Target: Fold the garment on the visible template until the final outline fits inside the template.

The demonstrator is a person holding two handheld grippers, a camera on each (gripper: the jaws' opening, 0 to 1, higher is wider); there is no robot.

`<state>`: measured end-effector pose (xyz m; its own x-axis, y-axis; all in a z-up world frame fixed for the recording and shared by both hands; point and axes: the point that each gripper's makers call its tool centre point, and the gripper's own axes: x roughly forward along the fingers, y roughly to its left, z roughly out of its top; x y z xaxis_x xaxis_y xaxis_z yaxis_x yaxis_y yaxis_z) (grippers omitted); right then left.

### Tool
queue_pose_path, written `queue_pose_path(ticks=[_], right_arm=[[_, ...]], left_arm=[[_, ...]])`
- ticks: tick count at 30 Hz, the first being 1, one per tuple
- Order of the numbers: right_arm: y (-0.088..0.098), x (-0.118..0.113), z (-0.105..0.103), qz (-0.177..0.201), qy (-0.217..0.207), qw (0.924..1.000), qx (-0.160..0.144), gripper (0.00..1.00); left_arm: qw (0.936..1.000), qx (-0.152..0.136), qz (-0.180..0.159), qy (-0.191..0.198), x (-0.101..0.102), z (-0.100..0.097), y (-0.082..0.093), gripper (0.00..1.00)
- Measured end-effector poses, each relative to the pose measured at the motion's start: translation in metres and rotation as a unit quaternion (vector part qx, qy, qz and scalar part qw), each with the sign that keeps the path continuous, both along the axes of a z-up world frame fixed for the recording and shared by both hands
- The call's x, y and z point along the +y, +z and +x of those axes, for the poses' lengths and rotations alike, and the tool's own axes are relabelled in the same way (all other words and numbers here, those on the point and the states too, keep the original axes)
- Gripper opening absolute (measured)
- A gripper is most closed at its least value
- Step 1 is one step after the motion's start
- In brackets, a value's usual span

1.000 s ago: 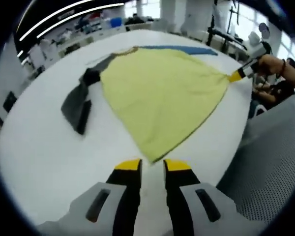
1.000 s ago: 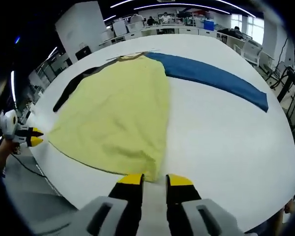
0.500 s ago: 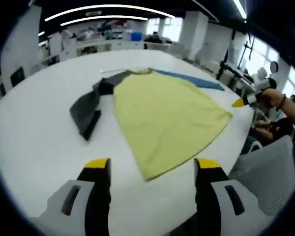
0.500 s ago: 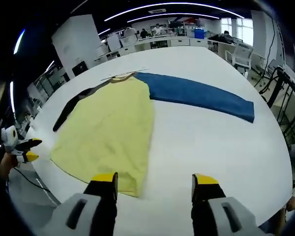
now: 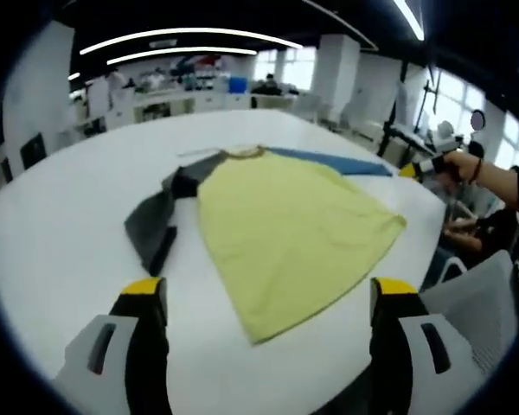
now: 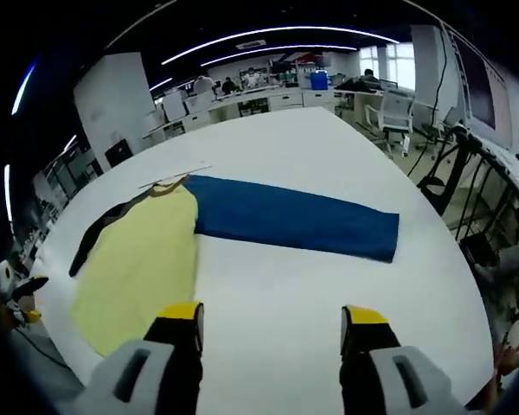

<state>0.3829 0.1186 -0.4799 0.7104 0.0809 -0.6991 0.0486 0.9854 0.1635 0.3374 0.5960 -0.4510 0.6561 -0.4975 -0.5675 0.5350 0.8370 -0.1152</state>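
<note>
Yellow T-shirt (image 5: 290, 233) with dark grey sleeves spread flat on white round table (image 5: 60, 251), collar away from camera in left gripper view, hem corner nearest, just ahead of left gripper (image 5: 271, 298)
Left gripper jaws wide apart, yellow-tipped, holding nothing, above table edge
Grey sleeve (image 5: 151, 229) folded out to left of yellow body in left gripper view, lying on table
Blue rectangular template (image 6: 294, 219) flat on table, one end touching collar side of T-shirt (image 6: 138, 259) in right gripper view, rest stretching off to right, uncovered
In left gripper view just a thin strip of template (image 5: 333, 161) seen past far edge of shirt
Most of yellow body lying beside template, not on it
Right gripper (image 6: 271, 316) jaws wide apart, empty, over bare table near template's long edge
Right gripper (image 5: 413, 169) also seen at right of left gripper view, held by a hand (image 5: 463, 164) with dark wristband, off table edge, apart from shirt; jaw state there too small to tell
Left gripper (image 6: 28, 300) small at left edge of right gripper view, near table rim beside shirt hem
Mesh chair back (image 5: 471, 311) at lower right of left gripper view
Office chair (image 6: 389, 112) and desks (image 6: 268, 97) beyond far table edge in right gripper view, ceiling light strips (image 5: 190, 39) overhead
</note>
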Motion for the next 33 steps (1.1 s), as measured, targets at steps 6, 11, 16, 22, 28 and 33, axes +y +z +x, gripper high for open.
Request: queue_pose_path(ticks=[6,11,16,22,28,33], right_arm=[[-0.007,-0.034,0.019,-0.024,-0.028,0.9993,-0.012,0.58],[-0.016,-0.058,0.029,-0.039,-0.060,0.9974,-0.005,0.52],[-0.026,-0.077,0.039,-0.057,-0.079,0.9952,0.005,0.46],[-0.035,-0.089,0.052,-0.054,-0.096,0.9938,0.011,0.35],[-0.043,-0.095,0.054,-0.044,-0.118,0.9916,0.027,0.29],[-0.040,-0.099,0.049,-0.090,-0.096,0.9905,0.040,0.23]], left_arm=[[1.0000,0.002,0.000,0.010,-0.002,0.005,0.002,0.99],[0.9998,-0.001,-0.003,0.019,-0.002,0.010,0.002,0.99],[0.9995,-0.006,-0.002,0.032,0.000,0.013,0.002,0.97],[0.9992,0.004,0.009,0.038,0.002,0.009,-0.003,0.96],[0.9988,0.003,0.014,0.047,0.008,0.010,-0.002,0.94],[0.9983,0.014,0.018,0.054,0.012,0.010,-0.008,0.93]])
